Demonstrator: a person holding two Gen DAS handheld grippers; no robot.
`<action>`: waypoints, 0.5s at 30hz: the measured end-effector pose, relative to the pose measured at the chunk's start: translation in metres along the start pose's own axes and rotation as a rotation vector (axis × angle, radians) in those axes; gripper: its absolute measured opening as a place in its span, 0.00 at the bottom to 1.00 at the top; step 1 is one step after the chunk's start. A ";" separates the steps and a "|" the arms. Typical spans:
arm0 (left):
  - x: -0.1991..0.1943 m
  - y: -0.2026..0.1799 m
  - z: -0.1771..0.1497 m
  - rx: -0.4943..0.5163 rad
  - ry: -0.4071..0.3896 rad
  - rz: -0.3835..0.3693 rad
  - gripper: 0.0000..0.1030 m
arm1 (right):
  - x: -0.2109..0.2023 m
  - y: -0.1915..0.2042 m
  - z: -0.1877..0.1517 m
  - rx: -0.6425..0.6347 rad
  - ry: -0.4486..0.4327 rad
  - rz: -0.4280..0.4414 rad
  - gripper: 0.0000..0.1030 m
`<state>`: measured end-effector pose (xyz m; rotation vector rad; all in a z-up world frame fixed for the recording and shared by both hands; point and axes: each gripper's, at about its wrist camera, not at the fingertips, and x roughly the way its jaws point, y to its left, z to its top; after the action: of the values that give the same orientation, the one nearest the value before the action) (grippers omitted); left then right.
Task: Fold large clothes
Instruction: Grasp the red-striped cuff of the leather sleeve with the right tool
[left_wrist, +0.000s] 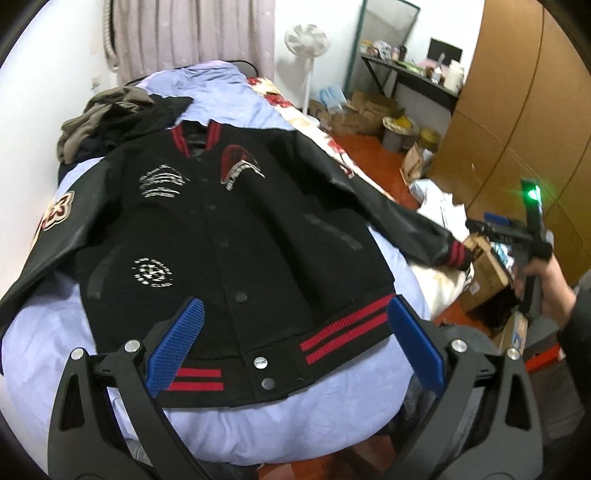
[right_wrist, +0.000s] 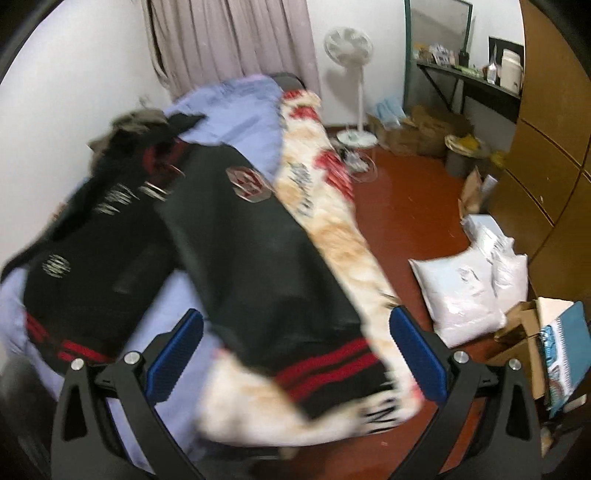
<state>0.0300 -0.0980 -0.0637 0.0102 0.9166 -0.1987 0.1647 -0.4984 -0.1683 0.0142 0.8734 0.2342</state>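
Jacket (left_wrist: 236, 221) lies flat on bed (left_wrist: 258, 424); both grippers' fingers (left_wrist: 177, 343) spread wide, empty.

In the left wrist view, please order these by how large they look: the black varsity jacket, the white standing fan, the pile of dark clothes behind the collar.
1. Black varsity jacket with red stripes.
2. Pile of dark and olive clothes.
3. White standing fan.

The fan stands farthest away, so its true size is unsure.

Black varsity jacket (left_wrist: 229, 229) with red-striped trim, front up, sleeves spread, flat on bed.
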 end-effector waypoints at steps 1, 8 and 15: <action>0.003 -0.001 -0.001 0.006 0.010 -0.003 0.95 | 0.011 -0.012 -0.002 -0.001 0.022 -0.006 0.96; 0.039 -0.002 -0.003 0.007 0.035 -0.028 0.95 | 0.073 -0.060 -0.017 0.047 0.112 0.108 0.96; 0.069 0.019 -0.006 -0.032 0.048 -0.022 0.95 | 0.094 -0.054 -0.022 0.106 0.174 0.270 0.88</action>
<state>0.0698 -0.0902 -0.1233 -0.0252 0.9678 -0.2053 0.2166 -0.5328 -0.2600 0.2146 1.0570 0.4466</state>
